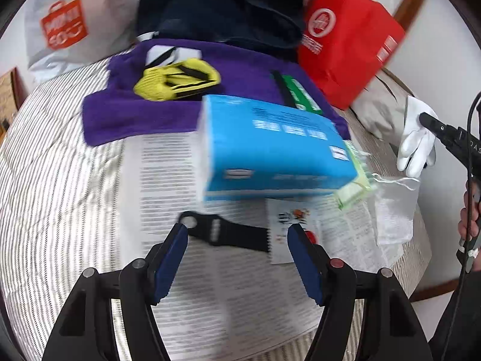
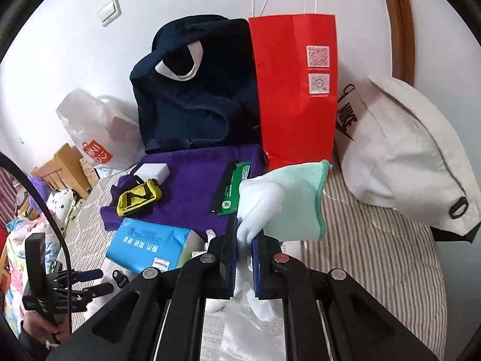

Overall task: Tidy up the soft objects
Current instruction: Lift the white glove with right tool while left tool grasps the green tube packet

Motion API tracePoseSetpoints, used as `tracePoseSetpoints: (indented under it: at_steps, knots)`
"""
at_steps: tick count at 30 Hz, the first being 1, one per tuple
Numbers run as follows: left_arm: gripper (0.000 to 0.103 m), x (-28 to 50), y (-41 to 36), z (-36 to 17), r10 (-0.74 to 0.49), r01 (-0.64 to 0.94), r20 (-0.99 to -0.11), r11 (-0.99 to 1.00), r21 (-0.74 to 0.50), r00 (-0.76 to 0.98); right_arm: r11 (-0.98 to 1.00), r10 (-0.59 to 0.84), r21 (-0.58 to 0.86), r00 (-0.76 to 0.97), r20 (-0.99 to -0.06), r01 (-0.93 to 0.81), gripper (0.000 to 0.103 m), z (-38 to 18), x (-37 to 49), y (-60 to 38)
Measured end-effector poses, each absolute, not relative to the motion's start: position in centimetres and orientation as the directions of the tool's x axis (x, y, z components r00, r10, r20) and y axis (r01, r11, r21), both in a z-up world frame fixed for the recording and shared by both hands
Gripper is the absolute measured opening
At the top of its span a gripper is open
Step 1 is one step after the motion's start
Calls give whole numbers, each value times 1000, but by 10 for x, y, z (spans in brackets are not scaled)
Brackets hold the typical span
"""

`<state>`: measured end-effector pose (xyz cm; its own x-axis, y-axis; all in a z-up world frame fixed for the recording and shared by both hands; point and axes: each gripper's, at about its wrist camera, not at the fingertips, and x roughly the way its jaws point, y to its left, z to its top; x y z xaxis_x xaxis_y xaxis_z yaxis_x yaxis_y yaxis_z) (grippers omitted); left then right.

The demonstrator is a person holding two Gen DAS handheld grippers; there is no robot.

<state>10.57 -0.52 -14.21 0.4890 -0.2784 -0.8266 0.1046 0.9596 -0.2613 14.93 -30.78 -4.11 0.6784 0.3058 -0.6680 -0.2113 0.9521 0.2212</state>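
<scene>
Striped bedding [image 1: 60, 156] is carrying a purple towel [image 1: 126, 114] and blue pack [image 1: 270, 150]. Right gripper [image 2: 244, 258] is clamping a white glove [image 2: 261, 207] above the bedding, near the red bag [image 2: 294, 90]. Left gripper [image 1: 237, 234] is hanging released, grasping nothing.

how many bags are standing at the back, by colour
red paper bag: 1
navy cloth bag: 1
white plastic bag: 1
cream Nike bag: 1
total: 4
</scene>
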Motion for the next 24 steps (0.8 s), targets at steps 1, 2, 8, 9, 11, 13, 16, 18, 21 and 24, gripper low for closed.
tracePoseSetpoints:
  at_steps: [1,2,8,9,11,13,16,18,21,24]
  knots:
    - [67,105,-11,-140,-287,118,-823,957,-263,490,952,307,219,676,-670,-215,8,-41,146,-309]
    - [67,105,-17,-138,-300,137,-818,954,-267,490,951,309,219,675,-671,-218,9,-41,142,-311]
    - [68,108,-50,-132,-300,198,-824,953,-231,481,940,339,230,627,-702,-251,9,-63,137,-306]
    - [68,107,-50,-131,-303,196,-824,952,-235,480,941,336,225,617,-712,-252,9,-71,140,-302]
    - [68,107,-47,-130,-298,189,-824,954,-235,482,942,331,217,598,-730,-256,9,-84,147,-294]
    - [68,105,-42,-129,-288,178,-826,957,-229,484,947,314,198,588,-745,-255,9,-96,154,-287]
    - [68,102,-30,-130,-289,154,-823,957,-244,489,929,354,219,544,-761,-297,9,-108,158,-275]
    - [68,104,-23,-131,-296,143,-819,955,-260,491,909,390,231,509,-767,-347,9,-113,154,-265]
    - [68,106,-20,-133,-305,141,-819,952,-271,486,884,423,241,469,-775,-400,9,-117,142,-254]
    - [68,106,-30,-132,-317,175,-816,948,-264,484,887,421,238,483,-768,-395,9,-111,129,-262]
